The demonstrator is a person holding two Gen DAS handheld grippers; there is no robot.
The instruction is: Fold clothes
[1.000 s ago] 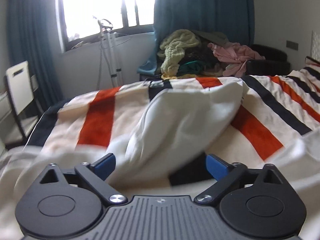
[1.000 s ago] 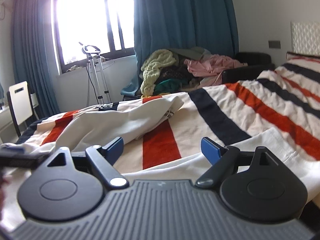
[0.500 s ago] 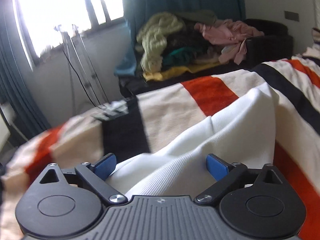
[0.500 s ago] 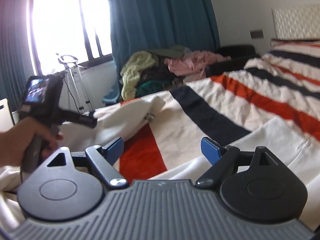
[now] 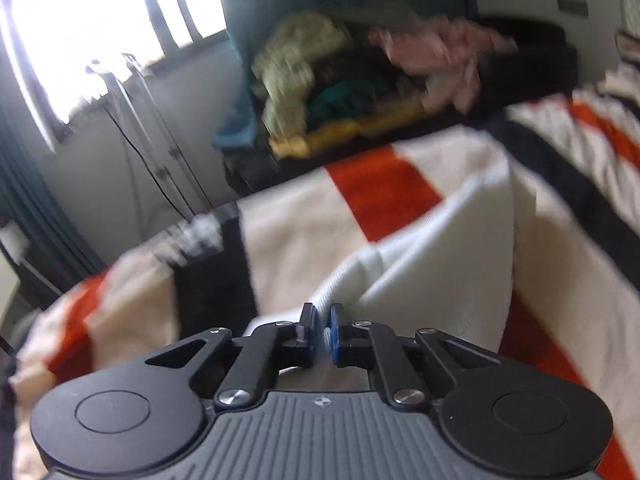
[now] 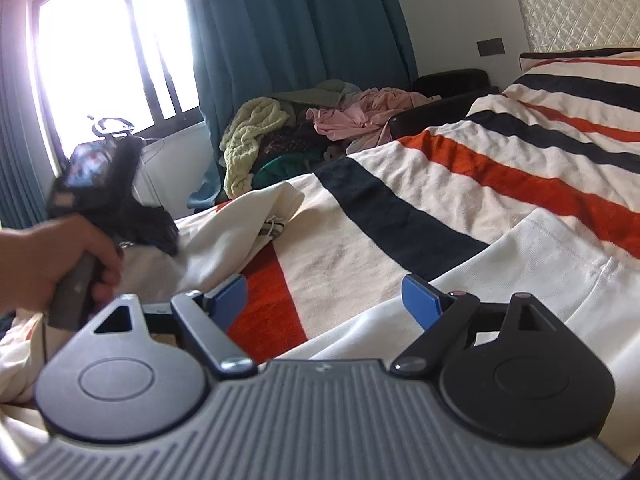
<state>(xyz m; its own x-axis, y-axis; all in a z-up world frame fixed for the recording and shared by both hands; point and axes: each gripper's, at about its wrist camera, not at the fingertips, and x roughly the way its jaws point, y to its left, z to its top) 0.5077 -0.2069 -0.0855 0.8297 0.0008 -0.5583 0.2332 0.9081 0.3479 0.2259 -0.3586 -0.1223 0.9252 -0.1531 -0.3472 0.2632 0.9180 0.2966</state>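
Observation:
A white garment (image 5: 440, 264) lies spread over the striped bedspread (image 5: 384, 192). My left gripper (image 5: 323, 320) is low over the garment's near edge; its jaws are closing, almost together, with a fold of white cloth pinched between the blue pads. In the right wrist view a hand (image 6: 48, 264) holds that left gripper (image 6: 164, 236), blurred, at the bunched end of the garment (image 6: 224, 232). My right gripper (image 6: 324, 296) stands open just above the bed. Its right finger (image 6: 420, 296) is over another part of the white garment (image 6: 540, 264), and nothing is gripped.
The bedspread (image 6: 400, 208) with its red and dark stripes runs to a quilted headboard (image 6: 580, 12) at the right. Beyond the bed's far edge a dark sofa (image 6: 452, 80) carries a pile of clothes (image 6: 280, 136). A bright window (image 6: 100, 60) and teal curtains (image 6: 300, 28) stand behind.
My left gripper has travelled across the bed along the white garment and its jaws have gone from wide open to nearly together on the cloth. The right gripper sank a little and stayed open.

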